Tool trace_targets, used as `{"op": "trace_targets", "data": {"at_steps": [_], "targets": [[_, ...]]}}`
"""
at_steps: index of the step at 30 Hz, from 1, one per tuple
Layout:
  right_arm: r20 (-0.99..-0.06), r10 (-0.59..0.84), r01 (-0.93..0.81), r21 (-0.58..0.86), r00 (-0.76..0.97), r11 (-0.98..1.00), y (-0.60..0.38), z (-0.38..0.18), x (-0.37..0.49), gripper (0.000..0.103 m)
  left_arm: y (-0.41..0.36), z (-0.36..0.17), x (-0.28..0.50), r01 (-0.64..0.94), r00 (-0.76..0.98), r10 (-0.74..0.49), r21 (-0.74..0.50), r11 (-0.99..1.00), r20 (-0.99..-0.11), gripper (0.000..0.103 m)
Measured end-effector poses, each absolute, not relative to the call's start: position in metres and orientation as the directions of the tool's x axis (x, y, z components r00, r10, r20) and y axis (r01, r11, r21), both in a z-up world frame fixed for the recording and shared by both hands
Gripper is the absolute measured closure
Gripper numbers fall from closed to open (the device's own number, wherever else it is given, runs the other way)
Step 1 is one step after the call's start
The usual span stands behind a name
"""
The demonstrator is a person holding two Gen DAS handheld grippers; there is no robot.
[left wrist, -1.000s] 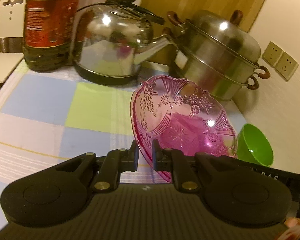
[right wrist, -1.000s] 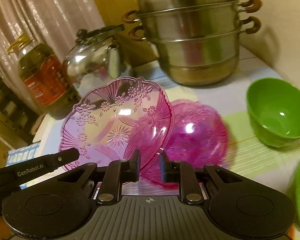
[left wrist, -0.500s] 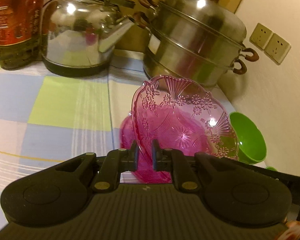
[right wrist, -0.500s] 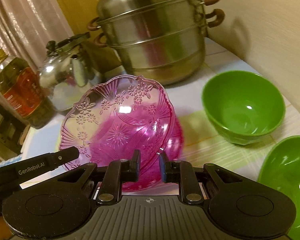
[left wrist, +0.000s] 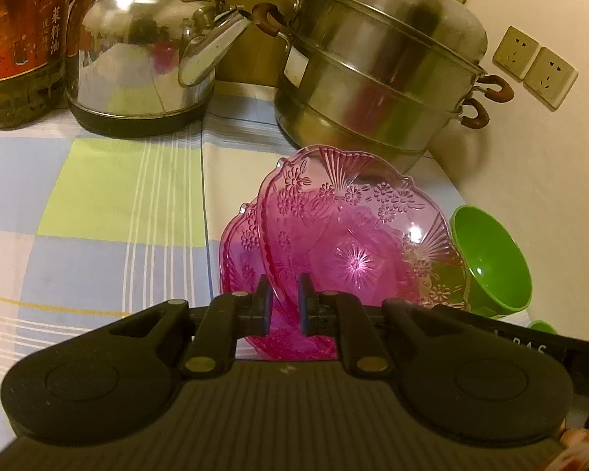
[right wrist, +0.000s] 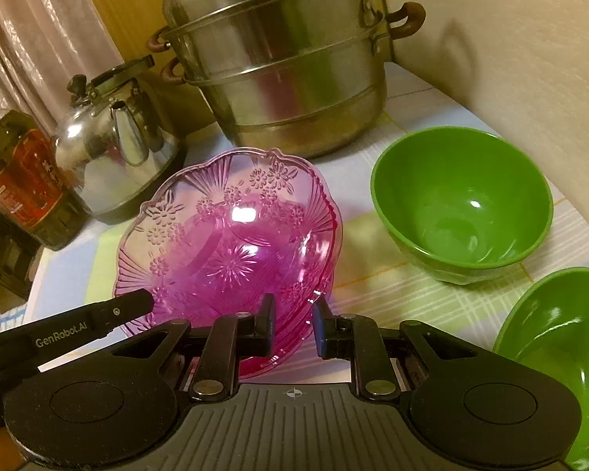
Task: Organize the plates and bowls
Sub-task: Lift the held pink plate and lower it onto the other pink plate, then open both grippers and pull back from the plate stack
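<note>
Lowered since a second ago, the pink plate [left wrist: 357, 243] now sits over a second pink plate [left wrist: 237, 259]. Left gripper [left wrist: 282, 302] pinches its near rim; right gripper [right wrist: 292, 324] clamps it too. Green bowl [right wrist: 463, 204] lies right.

Checked tablecloth [left wrist: 98, 204]: kettle [left wrist: 137, 55], steamer pot [left wrist: 373, 78], oil bottle [left wrist: 15, 39], green bowl [right wrist: 463, 204].

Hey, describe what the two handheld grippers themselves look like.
Both the left gripper and the right gripper are matte black: a ribbed grey-black body, two rounded lobes, linkage bars with brass-coloured pivot pins, and short flat fingers. One arm bears white "GenRobot.AI" lettering. No cables or sleeves are visible.
</note>
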State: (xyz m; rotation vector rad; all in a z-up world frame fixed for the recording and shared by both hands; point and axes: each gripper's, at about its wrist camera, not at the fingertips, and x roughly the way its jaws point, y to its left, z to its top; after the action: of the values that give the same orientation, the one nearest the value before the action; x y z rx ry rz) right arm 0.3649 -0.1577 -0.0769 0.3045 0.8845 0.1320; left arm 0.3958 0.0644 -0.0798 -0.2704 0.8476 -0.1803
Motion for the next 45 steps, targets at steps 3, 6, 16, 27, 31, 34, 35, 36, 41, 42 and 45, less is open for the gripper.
{"op": "trace_targets", "data": {"at_steps": [3, 6, 16, 27, 31, 34, 35, 36, 41, 42, 45], "targets": [[-0.743, 0.235, 0.013, 0.312, 0.626, 0.95, -0.157, -0.079, 0.367, 0.084, 0.064, -0.082, 0.398, 0.047, 0.646, -0.267, -0.311, 0.949, -0.716, 0.091], [-0.746, 0.229, 0.012, 0.303, 0.625, 0.953, -0.156, -0.081, 0.37, 0.083, 0.064, -0.085, 0.401, 0.043, 0.639, -0.264, -0.309, 0.95, -0.722, 0.091], [-0.763, 0.22, -0.018, 0.264, 0.608, 0.964, -0.147, -0.096, 0.381, 0.083, 0.064, -0.097, 0.409, 0.016, 0.614, -0.241, -0.293, 0.956, -0.752, 0.091], [-0.744, 0.195, -0.012, 0.244, 0.639, 0.97, -0.147, -0.1, 0.384, 0.063, 0.061, -0.095, 0.41, 0.01, 0.633, -0.19, -0.237, 0.972, -0.751, 0.083], [-0.724, 0.217, 0.013, 0.297, 0.655, 0.955, -0.158, -0.099, 0.385, 0.06, 0.066, -0.096, 0.411, -0.021, 0.637, -0.153, -0.216, 0.976, -0.756, 0.078], [-0.718, 0.215, 0.013, 0.298, 0.662, 0.954, -0.161, -0.098, 0.384, 0.06, 0.073, -0.098, 0.411, -0.042, 0.63, -0.175, -0.259, 0.965, -0.757, 0.078], [-0.718, 0.218, 0.014, 0.302, 0.661, 0.953, -0.162, -0.098, 0.384, 0.06, 0.074, -0.098, 0.411, -0.046, 0.632, -0.175, -0.262, 0.964, -0.755, 0.078], [-0.716, 0.219, 0.015, 0.305, 0.663, 0.952, -0.162, -0.098, 0.384, 0.06, 0.075, -0.097, 0.411, -0.048, 0.636, -0.171, -0.26, 0.964, -0.753, 0.078], [-0.708, 0.217, 0.008, 0.3, 0.672, 0.954, -0.162, -0.094, 0.382, 0.06, 0.077, -0.095, 0.409, -0.053, 0.647, -0.171, -0.267, 0.962, -0.743, 0.078], [-0.707, 0.218, 0.006, 0.299, 0.672, 0.954, -0.162, -0.094, 0.381, 0.06, 0.077, -0.094, 0.409, -0.054, 0.65, -0.17, -0.268, 0.962, -0.741, 0.078], [-0.704, 0.212, 0.007, 0.295, 0.678, 0.956, -0.164, -0.092, 0.378, 0.06, 0.078, -0.092, 0.407, -0.054, 0.662, -0.174, -0.278, 0.959, -0.729, 0.078]]}}
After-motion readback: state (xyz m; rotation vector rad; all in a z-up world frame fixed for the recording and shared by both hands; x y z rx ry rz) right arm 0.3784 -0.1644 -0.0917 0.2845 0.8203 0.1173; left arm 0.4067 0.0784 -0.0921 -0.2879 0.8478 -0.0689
